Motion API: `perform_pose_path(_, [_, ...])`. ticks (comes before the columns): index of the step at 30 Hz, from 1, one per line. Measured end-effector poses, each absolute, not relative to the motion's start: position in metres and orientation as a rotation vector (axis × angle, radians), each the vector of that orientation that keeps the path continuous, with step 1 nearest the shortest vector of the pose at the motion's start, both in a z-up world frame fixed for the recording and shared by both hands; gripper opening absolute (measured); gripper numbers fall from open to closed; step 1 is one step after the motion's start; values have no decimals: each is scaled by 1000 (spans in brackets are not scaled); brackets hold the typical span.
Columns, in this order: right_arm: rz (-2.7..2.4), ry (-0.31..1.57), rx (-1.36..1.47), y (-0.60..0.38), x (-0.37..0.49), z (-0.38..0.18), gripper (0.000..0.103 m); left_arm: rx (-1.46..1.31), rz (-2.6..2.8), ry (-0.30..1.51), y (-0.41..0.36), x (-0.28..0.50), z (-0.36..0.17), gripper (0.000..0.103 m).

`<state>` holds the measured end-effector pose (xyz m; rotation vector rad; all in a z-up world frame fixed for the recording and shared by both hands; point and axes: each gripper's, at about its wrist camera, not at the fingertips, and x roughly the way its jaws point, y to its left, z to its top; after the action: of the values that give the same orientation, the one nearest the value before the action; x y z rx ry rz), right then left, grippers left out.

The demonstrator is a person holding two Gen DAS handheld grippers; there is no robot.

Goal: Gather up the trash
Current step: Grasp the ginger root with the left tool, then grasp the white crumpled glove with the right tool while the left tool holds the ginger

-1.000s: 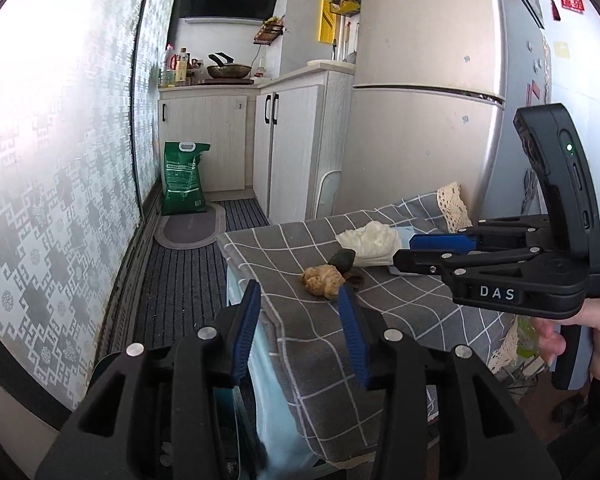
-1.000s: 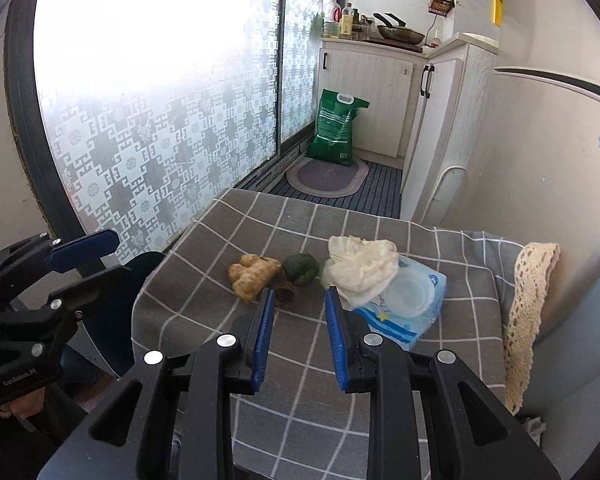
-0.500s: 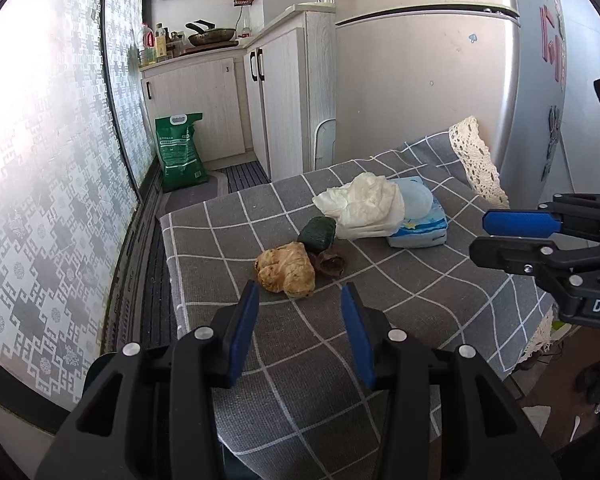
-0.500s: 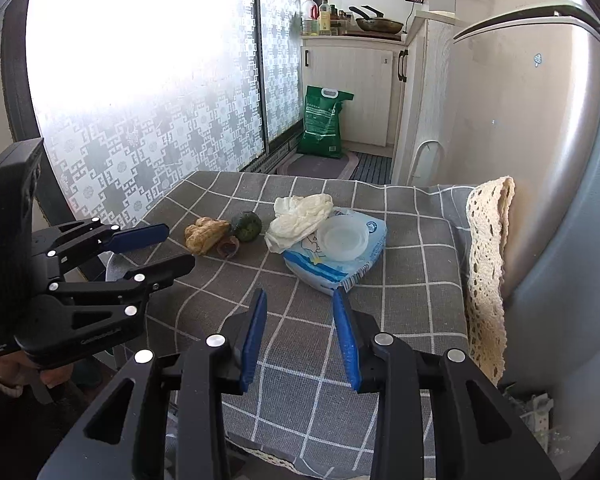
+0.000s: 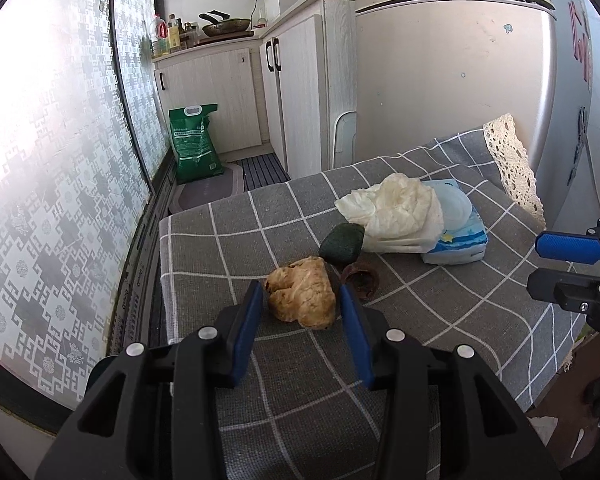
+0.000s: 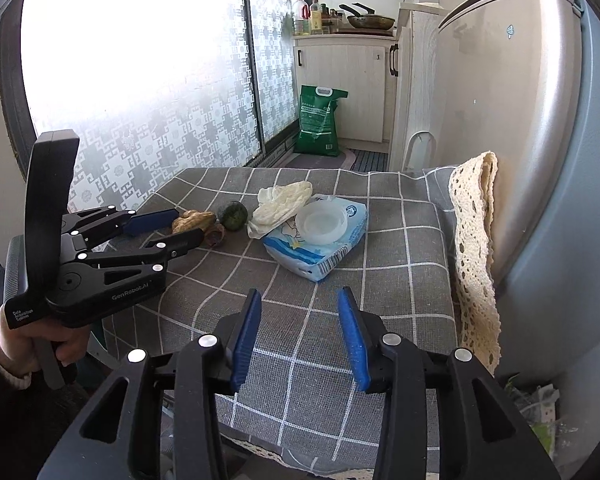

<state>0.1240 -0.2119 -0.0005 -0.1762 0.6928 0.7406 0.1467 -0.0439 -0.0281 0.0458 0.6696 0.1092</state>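
While hovering low over the grey checked tablecloth (image 5: 440, 312), beside the tall fridge (image 5: 460, 80): wet-wipe pack (image 6: 320, 244) far right with a crumpled white wrapper (image 5: 392, 208) draped on it, dark green lump (image 5: 342, 242) next, brown shell scrap (image 5: 360, 280) nearer. Tan ginger-like lump (image 5: 302, 298) nearest, sitting dead ahead of the left gripper (image 5: 300, 308), framed by its part-open jaws, pads not touching, nothing held. Long axis running roughly across the jaws, seemingly. Right gripper (image 6: 298, 336) well back over bare cloth, jaws just been opening, part open, empty. Left clearly closer; probably just a short push forward, then a squeeze.
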Motion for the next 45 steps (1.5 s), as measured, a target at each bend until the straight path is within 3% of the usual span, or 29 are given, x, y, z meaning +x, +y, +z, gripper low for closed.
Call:
perform_pose_path(10, [758, 693, -175, -196, 124, -1, 42, 23, 98, 665, -38, 153, -30, 32])
perform_pose_path(22, [751, 676, -199, -175, 125, 1, 42, -133, 20, 571, -26, 124, -9, 32])
perform_pose_path(41, [764, 800, 81, -159, 172, -12, 42, -159, -37, 514, -9, 86, 4, 33])
perform_pose_path(45, [752, 806, 87, -155, 177, -11, 32, -153, -34, 515, -3, 81, 5, 33])
